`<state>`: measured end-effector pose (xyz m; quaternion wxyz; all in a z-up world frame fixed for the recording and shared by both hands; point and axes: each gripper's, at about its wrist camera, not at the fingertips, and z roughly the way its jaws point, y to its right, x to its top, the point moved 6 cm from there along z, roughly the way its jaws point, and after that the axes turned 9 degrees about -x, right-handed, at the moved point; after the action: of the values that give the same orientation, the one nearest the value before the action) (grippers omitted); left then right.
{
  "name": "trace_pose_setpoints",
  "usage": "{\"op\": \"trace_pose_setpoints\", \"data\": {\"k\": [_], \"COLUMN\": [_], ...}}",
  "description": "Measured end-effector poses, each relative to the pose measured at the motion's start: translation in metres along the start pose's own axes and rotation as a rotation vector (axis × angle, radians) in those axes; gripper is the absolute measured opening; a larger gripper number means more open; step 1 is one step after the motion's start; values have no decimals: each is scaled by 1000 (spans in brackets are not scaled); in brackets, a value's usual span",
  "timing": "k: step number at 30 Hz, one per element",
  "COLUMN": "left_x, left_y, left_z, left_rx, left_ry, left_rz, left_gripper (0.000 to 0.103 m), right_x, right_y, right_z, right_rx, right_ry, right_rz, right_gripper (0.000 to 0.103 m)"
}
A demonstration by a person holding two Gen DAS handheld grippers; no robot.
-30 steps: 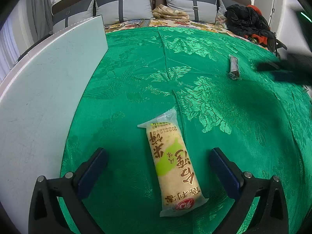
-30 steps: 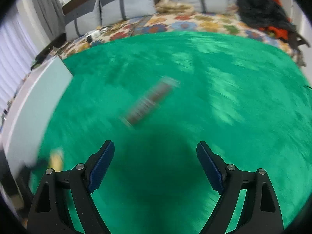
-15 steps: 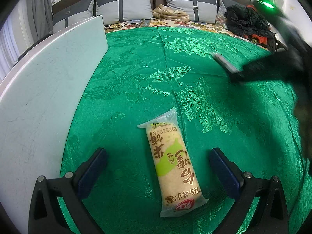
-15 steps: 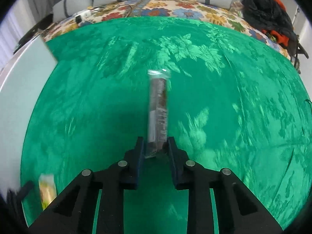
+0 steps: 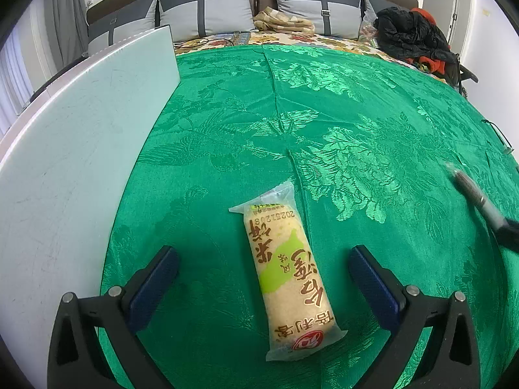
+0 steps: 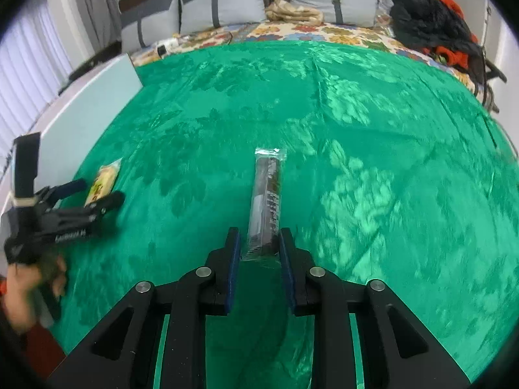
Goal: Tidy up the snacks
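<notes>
A long yellow-and-green snack pack (image 5: pixel 288 275) lies on the green cloth (image 5: pixel 356 113), straight between the wide-apart fingers of my left gripper (image 5: pixel 262 254), which is open and touches nothing. My right gripper (image 6: pixel 259 243) has the near end of a dark, clear-wrapped snack bar (image 6: pixel 267 194) between its pads. The bar sticks out forward over the cloth, and the jaws are opening slightly. In the left wrist view the bar (image 5: pixel 470 191) shows blurred at the right edge. The right wrist view shows the left gripper (image 6: pixel 92 193) and yellow pack (image 6: pixel 102 183) at far left.
A white board (image 5: pixel 81 162) runs along the left side of the cloth. Grey pillows (image 5: pixel 207 13) and a pile of dark clothes (image 5: pixel 412 39) sit at the far end. A hand (image 6: pixel 19 278) holds the left gripper.
My right gripper closed on the dark bar and carried it across the cloth toward the left gripper's side. The left gripper and yellow pack stayed still.
</notes>
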<state>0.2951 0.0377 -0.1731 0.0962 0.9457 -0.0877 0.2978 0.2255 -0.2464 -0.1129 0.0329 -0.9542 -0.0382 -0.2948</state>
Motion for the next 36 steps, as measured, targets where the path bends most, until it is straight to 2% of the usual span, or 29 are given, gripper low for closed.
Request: {"op": "trace_pose_setpoints", "data": {"k": [1,2,4,8,12,36], "left_x": [0,0,0,0,0,0], "left_y": [0,0,0,0,0,0], "left_z": [0,0,0,0,0,-1], "left_rx": [0,0,0,0,0,-1], "left_ry": [0,0,0,0,0,0], "left_rz": [0,0,0,0,1,1], "left_gripper": [103,103,103,103,103,103], "right_x": [-3,-6,-12,-15,-17,-17], "right_y": [1,0,-2,-12,-20,-14], "right_z": [3,7,16,15,19,22], "right_rx": [6,6,-21,-60,-124,-123], "right_ry": [2,-1,10,75,66,57], "right_rz": [8,13,5,-35,-93,-70], "right_gripper": [41,56,59,72,82,86]}}
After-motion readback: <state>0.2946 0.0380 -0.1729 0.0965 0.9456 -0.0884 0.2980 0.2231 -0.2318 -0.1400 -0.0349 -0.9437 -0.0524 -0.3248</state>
